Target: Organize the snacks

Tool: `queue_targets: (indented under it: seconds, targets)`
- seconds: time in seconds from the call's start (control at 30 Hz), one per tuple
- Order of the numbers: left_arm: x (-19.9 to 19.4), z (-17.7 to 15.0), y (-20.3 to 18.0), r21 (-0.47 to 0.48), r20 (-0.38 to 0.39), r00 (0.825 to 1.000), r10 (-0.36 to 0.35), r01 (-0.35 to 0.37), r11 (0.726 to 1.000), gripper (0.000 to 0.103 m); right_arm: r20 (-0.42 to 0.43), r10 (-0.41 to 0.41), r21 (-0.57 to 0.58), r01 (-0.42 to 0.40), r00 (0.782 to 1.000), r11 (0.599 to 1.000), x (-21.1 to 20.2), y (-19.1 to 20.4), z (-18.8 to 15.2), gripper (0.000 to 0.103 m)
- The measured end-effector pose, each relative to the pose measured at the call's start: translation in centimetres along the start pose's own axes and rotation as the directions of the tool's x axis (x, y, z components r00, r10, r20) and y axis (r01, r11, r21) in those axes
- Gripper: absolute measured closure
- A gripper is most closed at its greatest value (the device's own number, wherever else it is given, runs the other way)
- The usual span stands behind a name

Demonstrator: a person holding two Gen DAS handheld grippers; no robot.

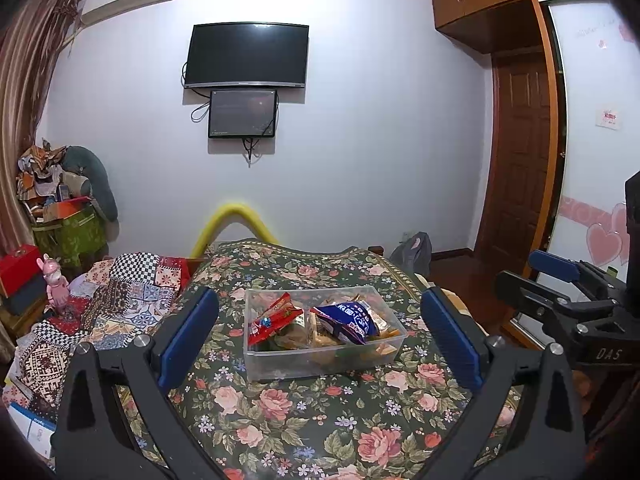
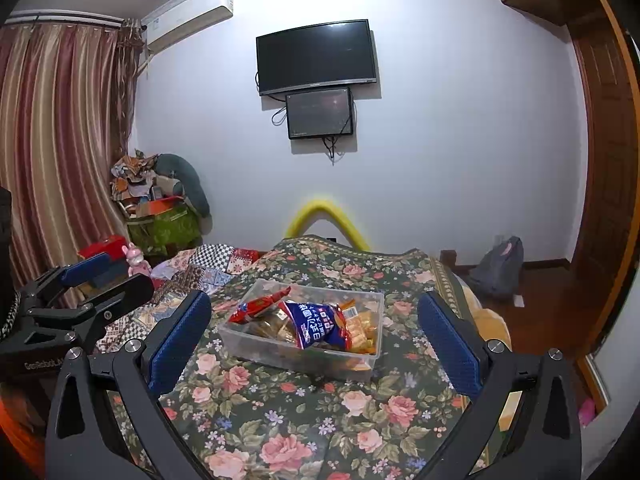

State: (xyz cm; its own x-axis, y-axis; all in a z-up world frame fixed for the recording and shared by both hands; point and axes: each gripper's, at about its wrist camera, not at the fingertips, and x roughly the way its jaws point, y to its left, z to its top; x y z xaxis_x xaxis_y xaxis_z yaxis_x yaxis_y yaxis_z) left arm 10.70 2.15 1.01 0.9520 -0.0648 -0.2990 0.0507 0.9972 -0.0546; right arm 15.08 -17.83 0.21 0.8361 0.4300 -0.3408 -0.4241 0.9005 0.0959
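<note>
A clear plastic box (image 1: 320,364) stands on the floral tablecloth (image 1: 304,412). Inside it lie a red snack packet (image 1: 272,320), a blue snack packet (image 1: 348,318) and several yellow and orange packets (image 1: 384,340). My left gripper (image 1: 320,338) is open, nothing between its blue pads, held just short of the box. My right gripper (image 2: 316,344) is open too, also in front of the box (image 2: 280,354), where the blue packet (image 2: 320,324) lies on top, the red packet (image 2: 260,304) behind it. Each gripper shows at the edge of the other's view: the right gripper (image 1: 532,276), the left gripper (image 2: 108,278).
A patchwork quilt (image 1: 120,292) lies left of the table, with a pink rabbit figure (image 1: 56,284) and a red box (image 1: 16,268) beyond it. A yellow foam tube (image 1: 232,220) arches behind the table. A grey backpack (image 2: 500,264) sits on the floor at the right.
</note>
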Motion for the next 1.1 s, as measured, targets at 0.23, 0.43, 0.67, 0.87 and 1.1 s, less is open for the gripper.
queue_targets:
  seconds: [0.23,0.43,0.67,0.87,1.1]
  targets:
    - [-0.16,-0.07,-0.03,-0.003,0.001,1.0,-0.011,0.011,1.0,0.001,0.0,0.0,-0.001,0.0,1.0,1.0,-0.02,0.02,0.02,0.0]
    - [-0.31,-0.09,0.07,-0.006,0.004,1.0,-0.006,0.006,1.0,0.001,0.0,0.0,-0.001,0.0,1.0,1.0,-0.02,0.04,0.0,0.0]
    - [-0.47,-0.06,0.03,-0.014,0.005,1.0,-0.01,0.01,1.0,0.0,0.0,0.001,-0.004,-0.001,1.0,1.0,-0.05,0.17,0.19,0.0]
    - [-0.51,-0.05,-0.03,-0.008,-0.001,1.0,-0.006,0.006,1.0,0.0,-0.001,0.003,-0.004,-0.003,1.0,1.0,-0.08,0.26,0.31,0.0]
    - [-0.4,-0.17,-0.24,-0.001,-0.008,1.0,-0.009,0.008,1.0,0.0,-0.003,0.003,-0.002,-0.003,1.0,1.0,-0.03,0.24,0.37,0.0]
